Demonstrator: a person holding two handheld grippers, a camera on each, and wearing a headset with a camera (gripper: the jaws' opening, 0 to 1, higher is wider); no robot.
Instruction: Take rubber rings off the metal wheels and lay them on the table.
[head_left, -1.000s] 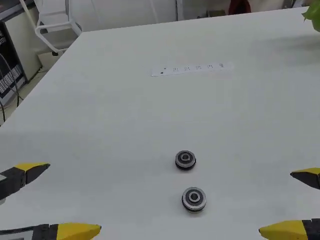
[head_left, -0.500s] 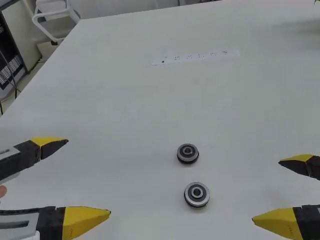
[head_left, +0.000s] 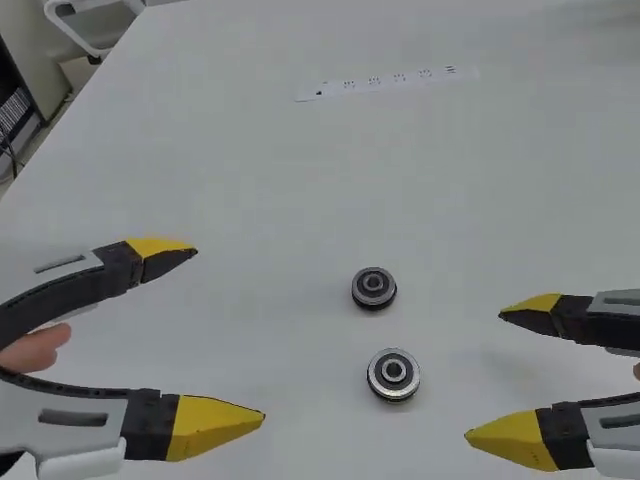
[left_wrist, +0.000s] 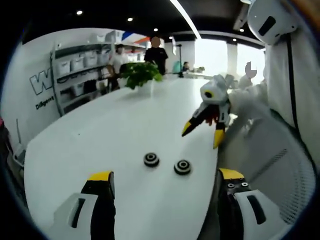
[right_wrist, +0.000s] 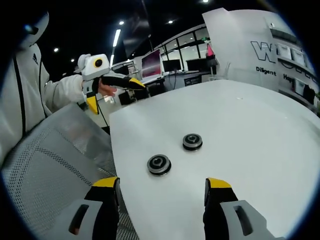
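Toward the front edge of the counter (head_left: 300, 180) lie two metal wheels, flat on their sides, the far wheel (head_left: 374, 288) just beyond the near wheel (head_left: 393, 374), close but apart. Dark rubber rings (head_left: 357, 290) seem to sit on both rims, and no loose ring lies on the counter, so by my reading nothing of the task is done: both wheels are yet to be stripped. The left tool (head_left: 228, 335) hangs to the left of the pair and the right tool (head_left: 483, 375) to the right, each with jaws spread wide, holding nothing and touching no wheel. Room is generous: bare counter runs on every side of the wheels, out to a socket strip (head_left: 385, 80) well away toward the back edge, so rings can be laid almost anywhere. The one limit I would mind is the front edge, which the right gripper view shows quite near the near wheel, with a mesh chair (right_wrist: 55, 165) beside it; a wheel nudged that way could drop off.
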